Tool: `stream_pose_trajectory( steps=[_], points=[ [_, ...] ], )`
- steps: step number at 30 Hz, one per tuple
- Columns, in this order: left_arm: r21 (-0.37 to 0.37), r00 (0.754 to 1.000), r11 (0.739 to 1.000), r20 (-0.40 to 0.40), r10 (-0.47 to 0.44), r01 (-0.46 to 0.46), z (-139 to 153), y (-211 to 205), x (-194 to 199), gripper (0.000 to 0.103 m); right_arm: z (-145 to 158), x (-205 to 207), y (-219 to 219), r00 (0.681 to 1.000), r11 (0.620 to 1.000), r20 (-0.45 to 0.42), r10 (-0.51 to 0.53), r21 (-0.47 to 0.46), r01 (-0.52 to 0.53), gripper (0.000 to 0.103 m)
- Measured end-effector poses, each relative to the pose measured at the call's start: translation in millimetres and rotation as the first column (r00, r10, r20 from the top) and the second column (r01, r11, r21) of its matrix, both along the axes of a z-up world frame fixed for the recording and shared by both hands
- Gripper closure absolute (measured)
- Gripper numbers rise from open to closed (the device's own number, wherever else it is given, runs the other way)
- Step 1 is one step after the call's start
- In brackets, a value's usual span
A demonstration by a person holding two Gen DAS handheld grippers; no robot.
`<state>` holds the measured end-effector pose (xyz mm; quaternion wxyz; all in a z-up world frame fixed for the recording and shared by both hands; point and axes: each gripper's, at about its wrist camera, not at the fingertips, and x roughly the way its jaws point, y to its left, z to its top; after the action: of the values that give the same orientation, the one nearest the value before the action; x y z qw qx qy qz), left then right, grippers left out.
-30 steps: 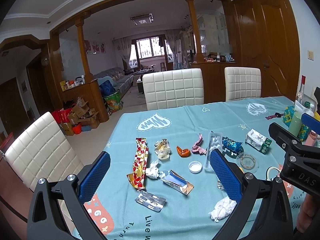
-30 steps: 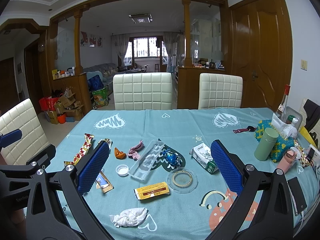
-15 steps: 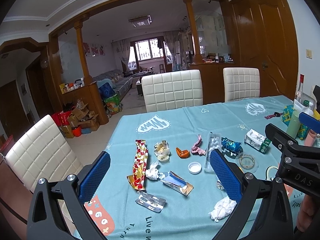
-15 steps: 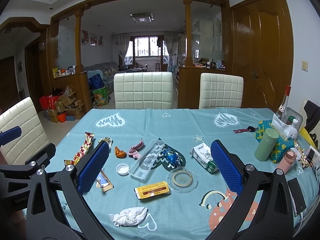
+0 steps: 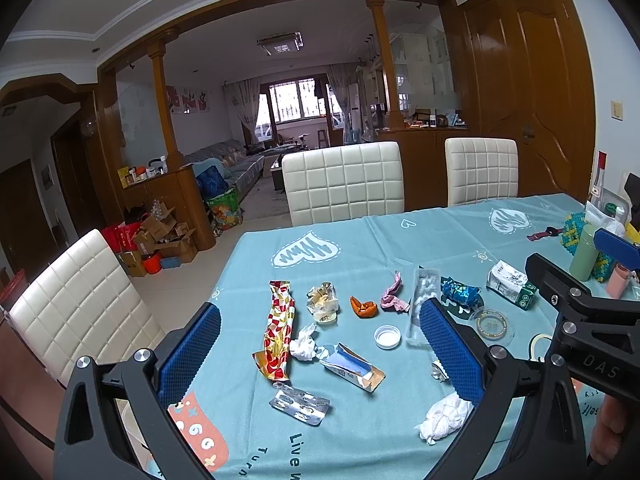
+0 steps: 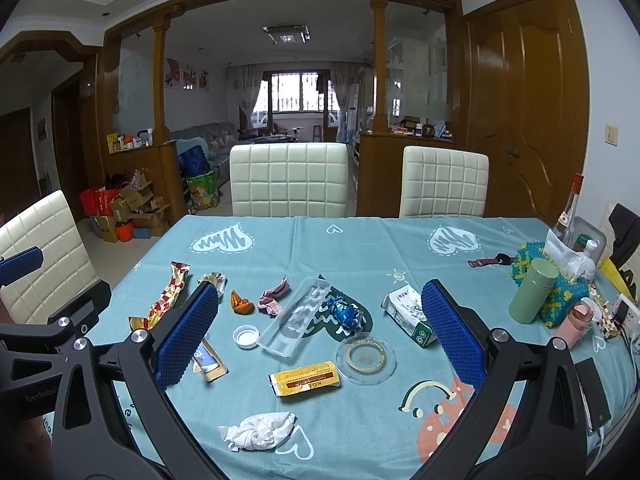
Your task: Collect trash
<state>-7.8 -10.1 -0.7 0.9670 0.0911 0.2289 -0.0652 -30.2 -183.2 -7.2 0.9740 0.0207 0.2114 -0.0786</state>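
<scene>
Trash lies scattered on the teal tablecloth (image 5: pixel 360 248): a red-gold wrapper (image 5: pixel 278 332), a blister pack (image 5: pixel 299 403), a torn blue-silver packet (image 5: pixel 352 366), a white cap (image 5: pixel 387 337), orange peel (image 5: pixel 363 307), a crumpled tissue (image 6: pixel 260 430), a yellow packet (image 6: pixel 305 379), a clear plastic tray (image 6: pixel 296 322) and a blue foil wrapper (image 6: pixel 345 312). My left gripper (image 5: pixel 320 354) is open and empty above the near left trash. My right gripper (image 6: pixel 316 334) is open and empty above the middle.
A green flask (image 6: pixel 532 296), a pink bottle (image 6: pixel 576 322), a beaded tissue holder (image 6: pixel 560 280), a glass bottle (image 6: pixel 570 212) and a phone (image 6: pixel 592 392) crowd the right edge. White chairs (image 6: pixel 288 184) stand at the far side and left. A glass coaster (image 6: pixel 366 358) lies mid-table.
Both views have shifted very slightly; the grippers stay open above the table and no trash has moved.
</scene>
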Motion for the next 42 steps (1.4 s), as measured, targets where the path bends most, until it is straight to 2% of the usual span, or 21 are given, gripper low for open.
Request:
stream_pose_trajectory(
  steps=[19,29,33,35,37,40,42],
  points=[
    [-0.001,1.000,1.000,-0.005,-0.002,0.002,0,-1,0,0.006,-2,0,0,1.000,1.000,-0.011,-0.008,-0.002,0.008,0.003],
    [-0.003,0.999,1.000,-0.036,-0.004,0.004,-12,-1,15,0.006,-18,16,-8,0.997,1.000,-0.072,-0.016,0.016,0.017,0.003],
    [-0.035,0.999,0.999,-0.047,-0.017,0.015,-30,6,25,0.006,-38,30,-17,0.992,1.000,-0.128,-0.002,0.019,0.004,0.003],
    [-0.019,0.998,1.000,-0.064,0.006,-0.007,-47,12,31,0.006,-58,36,-23,0.984,1.000,-0.177,-0.010,0.014,0.013,0.003],
    [0.006,0.992,0.999,-0.120,0.033,-0.033,-68,18,40,0.006,-80,42,-28,0.970,1.000,-0.244,0.012,0.023,-0.007,0.003],
    [0.003,0.964,1.000,-0.266,0.027,-0.027,-106,32,54,0.006,-119,45,-41,0.934,0.991,-0.346,0.088,0.127,-0.046,0.003],
    [0.006,0.952,0.999,-0.304,0.037,-0.037,-121,41,58,0.006,-143,46,-46,0.903,0.975,-0.402,0.150,0.210,-0.068,0.004]
  ],
)
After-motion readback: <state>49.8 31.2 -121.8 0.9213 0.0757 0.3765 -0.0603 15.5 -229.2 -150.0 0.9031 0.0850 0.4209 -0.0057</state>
